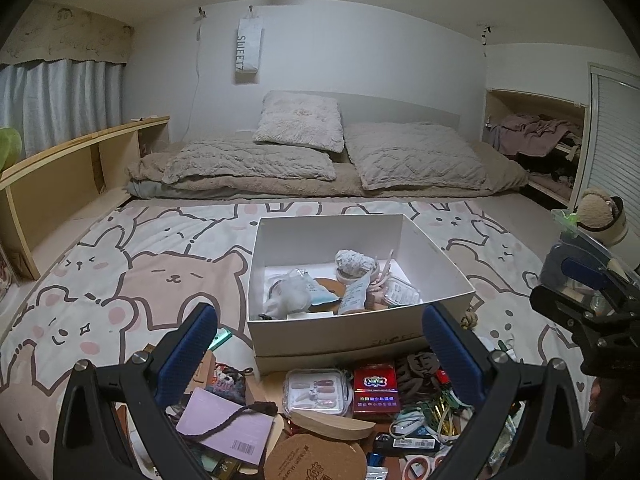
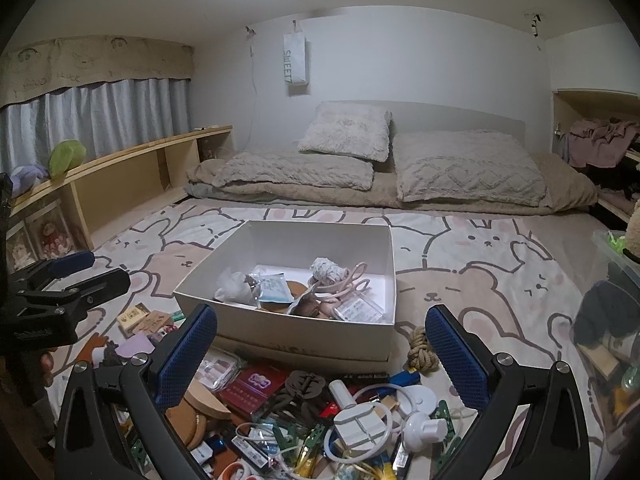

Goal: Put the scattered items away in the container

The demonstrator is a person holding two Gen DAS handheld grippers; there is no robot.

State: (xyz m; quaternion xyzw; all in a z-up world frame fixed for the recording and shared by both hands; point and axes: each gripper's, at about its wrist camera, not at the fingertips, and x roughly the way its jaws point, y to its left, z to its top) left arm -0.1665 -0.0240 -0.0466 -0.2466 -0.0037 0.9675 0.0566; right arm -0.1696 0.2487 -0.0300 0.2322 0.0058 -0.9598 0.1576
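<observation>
A white box (image 1: pixel 360 336) sits on the cartoon-bear blanket, holding a grey bundle (image 1: pixel 354 262), pouches and small packets. Scattered items lie in front of it: a red pack (image 1: pixel 375 390), a clear case of nails (image 1: pixel 316 392), a cork coaster (image 1: pixel 316 460) and a lilac card (image 1: pixel 226 428). My left gripper (image 1: pixel 320 314) hovers open above this pile, with nothing between its fingers. In the right wrist view, my right gripper (image 2: pixel 320 314) is open over a white cable holder (image 2: pixel 360 420), green clips (image 2: pixel 310 446) and a rope knot (image 2: pixel 420 350), just short of the box (image 2: pixel 280 236).
Pillows (image 1: pixel 416 156) and folded bedding lie beyond the box. A wooden shelf (image 2: pixel 120 176) runs along the left wall with plush toys on it. A clear bin (image 2: pixel 616 248) and a plush toy (image 1: pixel 598 210) stand at the right. Bare blanket (image 1: pixel 120 272) lies left of the box.
</observation>
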